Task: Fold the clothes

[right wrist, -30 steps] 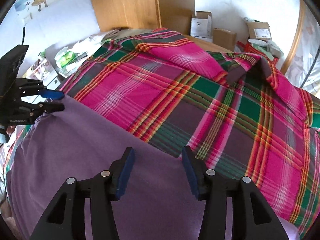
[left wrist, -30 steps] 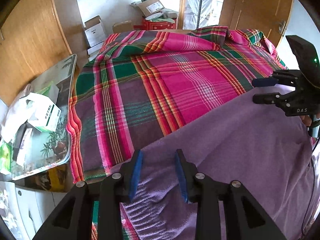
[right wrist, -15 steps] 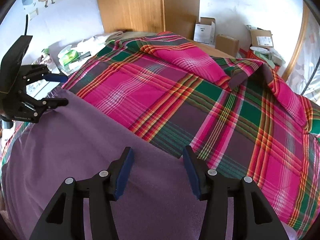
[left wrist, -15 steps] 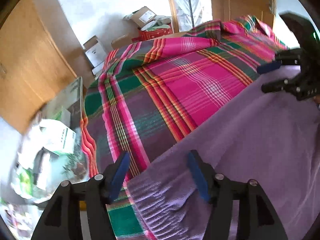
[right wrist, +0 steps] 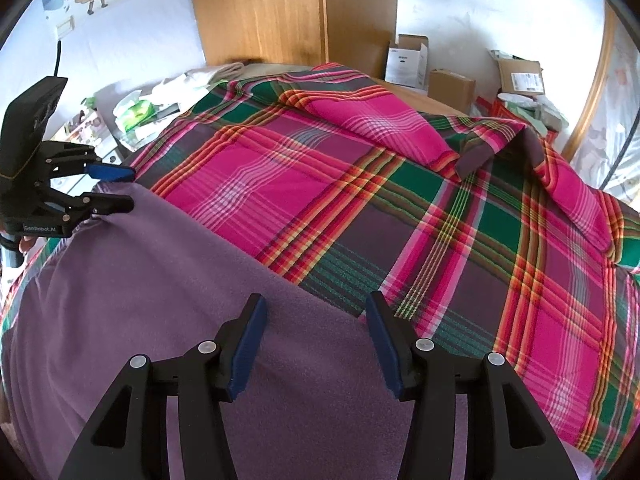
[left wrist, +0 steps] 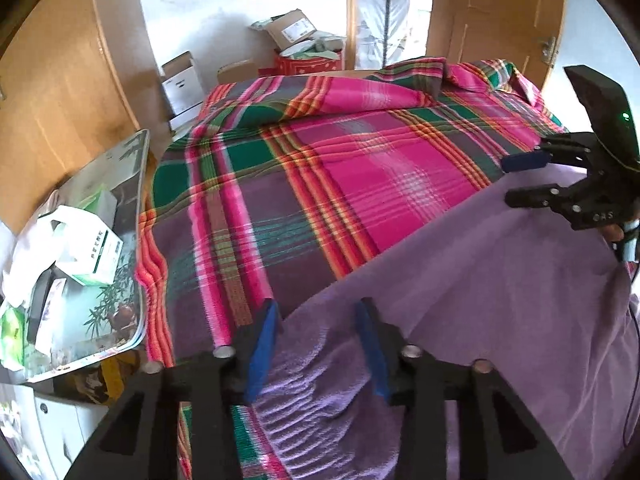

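Purple garment (left wrist: 500, 300) lies spread flat on the near part of a bed covered with a plaid blanket (left wrist: 340, 184), pink/green/orange checks. Garment's far edge runs diagonally across the blanket; ribbed hem bunched at its left corner, right under the left gripper (left wrist: 316, 320). Left gripper jaws spread, blue pads either side of the hem, nothing pinched. Right gripper (right wrist: 314, 312) over the garment's far edge near the right corner, jaws spread wide, nothing between them. In the right wrist view the left gripper shows at far left, jaws apart, lower finger touching or just above the cloth, cannot tell which. A bit of a hand (left wrist: 612, 232) shows behind the right gripper. Left of the bed: a cluttered counter (left wrist: 132, 184) with a patterned top, white boxes and bags. Cardboard boxes (right wrist: 404, 60) on the floor beyond the bed, wooden wardrobe (right wrist: 280, 12) behind.
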{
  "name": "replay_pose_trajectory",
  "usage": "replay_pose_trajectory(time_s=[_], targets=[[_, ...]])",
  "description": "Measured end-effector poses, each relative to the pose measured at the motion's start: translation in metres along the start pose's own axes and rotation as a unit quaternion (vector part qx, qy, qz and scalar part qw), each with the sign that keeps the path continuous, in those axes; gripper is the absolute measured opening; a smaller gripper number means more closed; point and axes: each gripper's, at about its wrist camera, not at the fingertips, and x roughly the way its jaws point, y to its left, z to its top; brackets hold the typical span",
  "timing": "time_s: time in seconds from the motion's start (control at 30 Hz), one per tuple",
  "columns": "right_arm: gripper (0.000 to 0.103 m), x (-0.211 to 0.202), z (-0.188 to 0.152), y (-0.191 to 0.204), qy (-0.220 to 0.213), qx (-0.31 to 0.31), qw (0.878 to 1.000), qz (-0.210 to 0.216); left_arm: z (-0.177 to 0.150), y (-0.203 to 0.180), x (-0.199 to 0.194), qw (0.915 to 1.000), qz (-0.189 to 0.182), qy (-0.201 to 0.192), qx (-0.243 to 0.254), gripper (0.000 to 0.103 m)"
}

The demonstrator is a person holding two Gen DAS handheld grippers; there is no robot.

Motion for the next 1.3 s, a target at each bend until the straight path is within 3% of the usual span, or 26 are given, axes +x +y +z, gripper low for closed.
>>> replay_pose_trajectory(time_s=[0.07,0.17,0.33,0.53,0.6,0.7,1.3], targets=[[0.054,0.0,-0.001,0.0,-0.002,0.0,1.0,-0.001,0.0,-0.007,-0.001,0.9998,0.004,-0.001,0.019,0.004],[0.053,0.0,-0.001,0.001,-0.004,-0.002,1.0,-0.002,-0.001,-0.014,-0.003,0.9993,0.01,-0.006,0.035,0.003],[0.049,-0.001,-0.001,0.003,-0.004,0.001,1.0,-0.004,-0.009,-0.011,-0.019,0.999,0.002,-0.039,0.022,0.002],[0.026,-0.004,-0.003,0.011,-0.009,-0.01,1.0,-0.004,-0.017,-0.02,-0.037,0.9971,0.009,-0.066,0.037,0.002],[0.013,-0.005,-0.003,0.015,-0.012,-0.018,1.0,-0.009,-0.019,-0.021,-0.039,0.9969,0.009,-0.068,0.038,0.002],[0.007,-0.007,-0.006,0.022,-0.014,-0.033,0.999,-0.027,-0.019,-0.02,-0.038,0.9971,0.011,-0.067,0.034,0.002],[0.004,-0.074,-0.031,0.059,-0.083,-0.025,0.995,-0.054,-0.031,-0.036,-0.073,0.9945,0.036,-0.098,0.014,0.002]])
